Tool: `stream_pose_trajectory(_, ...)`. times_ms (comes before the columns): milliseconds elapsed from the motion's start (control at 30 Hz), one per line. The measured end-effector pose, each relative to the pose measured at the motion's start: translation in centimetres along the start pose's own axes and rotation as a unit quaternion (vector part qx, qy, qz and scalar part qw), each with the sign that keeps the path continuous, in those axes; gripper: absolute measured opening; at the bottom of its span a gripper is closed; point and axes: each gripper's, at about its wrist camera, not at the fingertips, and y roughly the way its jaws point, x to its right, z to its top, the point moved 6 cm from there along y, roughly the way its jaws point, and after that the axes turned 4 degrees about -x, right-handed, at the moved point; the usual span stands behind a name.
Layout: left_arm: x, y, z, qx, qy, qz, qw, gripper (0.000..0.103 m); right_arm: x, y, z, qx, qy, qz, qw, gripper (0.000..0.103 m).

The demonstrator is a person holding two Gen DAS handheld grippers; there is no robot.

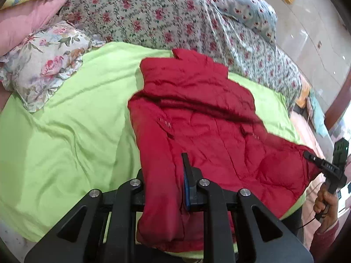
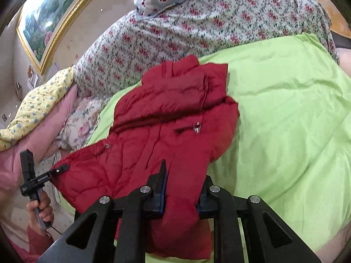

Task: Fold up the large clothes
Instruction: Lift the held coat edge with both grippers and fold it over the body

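Observation:
A red padded jacket (image 1: 197, 100) (image 2: 171, 109) lies on a lime-green sheet (image 1: 65, 131) (image 2: 285, 109), its collar towards the far side. My left gripper (image 1: 163, 171) is shut on the left corner of the near hem, with the cloth bunched between its fingers. The right wrist view shows this left gripper (image 2: 61, 168) pinching that corner clear of the bed. My right gripper (image 2: 185, 175) is shut on the hem's other corner. In the left wrist view the right gripper (image 1: 308, 155) holds that corner at the far right. The hem is stretched between the two.
A heaped floral quilt (image 1: 142, 11) (image 2: 186, 28) lies behind the jacket. A rose-print pillow (image 1: 43, 61) and a pink cushion (image 1: 24, 19) sit at the left, and a blue pillow (image 1: 245, 6) lies on the quilt. A gold-framed painting (image 2: 50, 15) hangs on the wall. A person's hand (image 1: 324, 201) grips the right handle.

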Motion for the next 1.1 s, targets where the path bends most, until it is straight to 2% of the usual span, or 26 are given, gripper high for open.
stream_pose_trajectory(267, -0.1, -0.2, 3.9, 0.041, -0.019, 0.005, 0.999, 0.016, -0.3, 0.2, 3.1, 0.034, -0.016, -0.012, 0.999, 0.018)
stream_pose_trajectory(633, -0.1, 1.0, 8.0, 0.068, -0.032, 0.019, 0.997, 0.016, 0.2, 1.9, 7.5, 0.07, -0.01, -0.008, 0.997, 0.018)
stream_pose_trajectory(1100, -1.1, 5.1, 14.5, 0.098, -0.061, 0.039, 0.9926, 0.016, 0.8, 6.5, 14.5, 0.113, -0.01, -0.043, 0.993, 0.019)
